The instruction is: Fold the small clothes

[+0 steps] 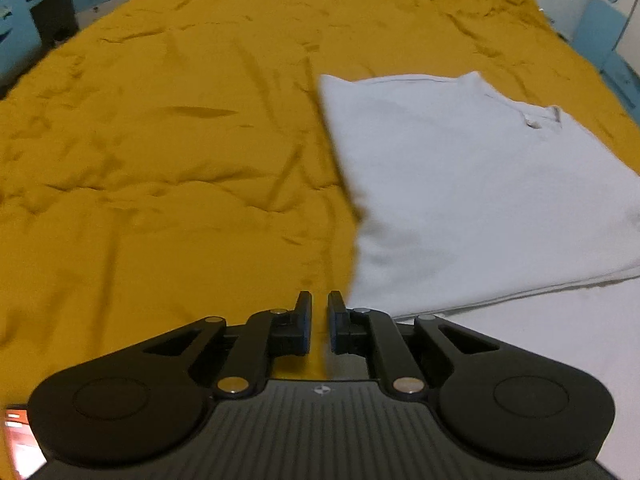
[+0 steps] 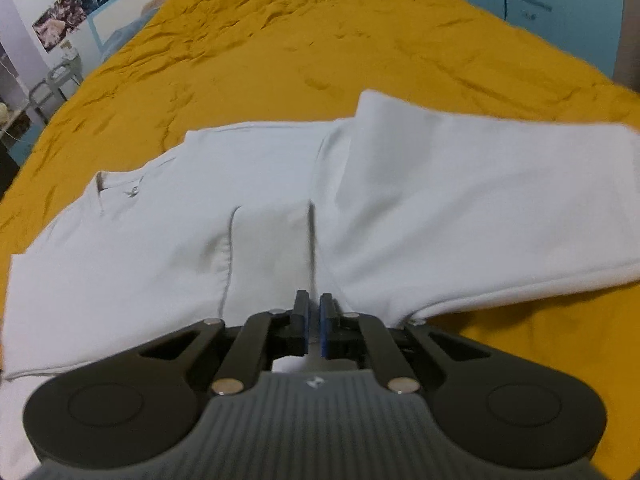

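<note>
1. Left wrist view looks down a bed [image 1: 160, 160] covered in a wrinkled mustard-yellow spread, with a white T-shirt [image 1: 460, 184] lying flat on its right half.
2. From the left wrist camera, the shirt's collar [image 1: 536, 118] shows toward the far right, and a long straight side edge runs from the far middle of the bed down toward the camera.
3. Over the yellow cover, just beside that near edge of the shirt, is the left gripper [image 1: 319, 322]; its jaws are drawn nearly together with only a thin slit between them, and I see no cloth caught there.
4. In the right wrist view the T-shirt [image 2: 160, 240] spreads across the middle of the bed [image 2: 280, 40], collar [image 2: 120, 186] to the left, and one part of it is doubled over on the right side.
5. A thin raised ridge of white fabric runs straight into the right gripper [image 2: 314, 322], whose jaws are pinched tight on it.
6. Blue furniture [image 2: 560, 20] and a wall picture [image 2: 80, 4] stand beyond the bed's far edges.
</note>
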Demonstrator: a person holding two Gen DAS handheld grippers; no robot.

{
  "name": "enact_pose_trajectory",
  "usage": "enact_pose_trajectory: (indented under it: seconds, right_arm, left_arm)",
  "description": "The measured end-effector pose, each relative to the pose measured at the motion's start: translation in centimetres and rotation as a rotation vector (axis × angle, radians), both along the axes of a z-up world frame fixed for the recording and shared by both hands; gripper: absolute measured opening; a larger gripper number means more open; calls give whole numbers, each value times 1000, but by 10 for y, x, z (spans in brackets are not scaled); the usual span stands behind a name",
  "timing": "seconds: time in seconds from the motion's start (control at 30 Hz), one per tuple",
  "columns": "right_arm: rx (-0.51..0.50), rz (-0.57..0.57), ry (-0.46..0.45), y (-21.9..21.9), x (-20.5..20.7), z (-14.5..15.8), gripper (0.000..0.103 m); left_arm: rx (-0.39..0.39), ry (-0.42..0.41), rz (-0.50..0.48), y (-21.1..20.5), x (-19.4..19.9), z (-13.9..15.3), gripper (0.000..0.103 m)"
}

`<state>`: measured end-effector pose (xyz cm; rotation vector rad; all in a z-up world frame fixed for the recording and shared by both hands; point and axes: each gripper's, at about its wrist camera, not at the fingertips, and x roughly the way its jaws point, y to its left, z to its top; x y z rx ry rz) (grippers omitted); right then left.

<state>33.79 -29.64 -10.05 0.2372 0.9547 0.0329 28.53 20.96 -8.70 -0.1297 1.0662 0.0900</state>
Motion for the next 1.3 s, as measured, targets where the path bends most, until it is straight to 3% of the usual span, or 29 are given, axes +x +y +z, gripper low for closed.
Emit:
enact_pose_trajectory:
  seconds: [0.13, 0.2, 0.23, 0.3, 0.47, 0.5, 0.6, 0.63, 0.7, 0.77, 0.93, 1.0, 1.07, 1.13, 1.2, 1.27, 1.3]
  right_arm:
    - [6, 17, -36, -1, -4, 17, 5]
    - [9, 27, -56, 2, -2, 22, 6]
    - [10, 32, -63, 2, -2, 23, 8]
    - [20, 41, -71, 3, -1, 24, 14]
    - [2, 44, -65, 8, 6, 15, 15]
    - [0, 44, -61, 7, 7, 14, 15]
    - [-5, 43, -56, 8, 11, 11, 14]
    - [-6, 47, -56, 8, 11, 12, 14]
    - [-15, 55, -59, 9, 10, 13, 14]
    - [-30, 56, -64, 8, 11, 13, 14]
    - [-50, 1, -70, -9, 11, 13, 14]
    - [-48, -28, -73, -19, 9, 14, 14]
    - [-51, -55, -82, -32, 3, 18, 14]
    - [-63, -88, -103, -50, -6, 25, 14]
    - [-74, -140, -134, -74, -18, 33, 22]
    - [-88, -214, -161, -104, -32, 41, 38]
    - [-97, -262, -171, -121, -39, 44, 38]
  left_arm:
    - [-128, -120, -6, 19, 7, 20, 12]
    - [-184, -179, 16, 30, 19, 24, 28]
    - [-215, -199, 29, 35, 25, 23, 41]
    - [-271, -238, 75, 44, 42, 17, 49]
    - [-371, -254, 143, 58, 83, -10, 48]
    - [-384, -253, 152, 57, 89, -15, 45]
    - [-415, -255, 162, 59, 104, -29, 15]
    - [-414, -264, 159, 60, 105, -29, 5]
    - [-406, -315, 138, 60, 104, -23, 4]
    - [-329, -353, 84, 54, 103, -16, 4]
    - [-159, -241, 28, 38, 121, -29, 4]
    - [-152, -224, 41, 39, 123, -32, 6]
    - [-138, -212, 59, 40, 123, -27, 19]
    - [-108, -197, 63, 42, 120, -17, 26]
    - [-55, -182, 69, 40, 115, -5, 26]
    - [-30, -194, 71, 38, 105, 8, 28]
    - [-38, -202, 76, 37, 98, 13, 29]
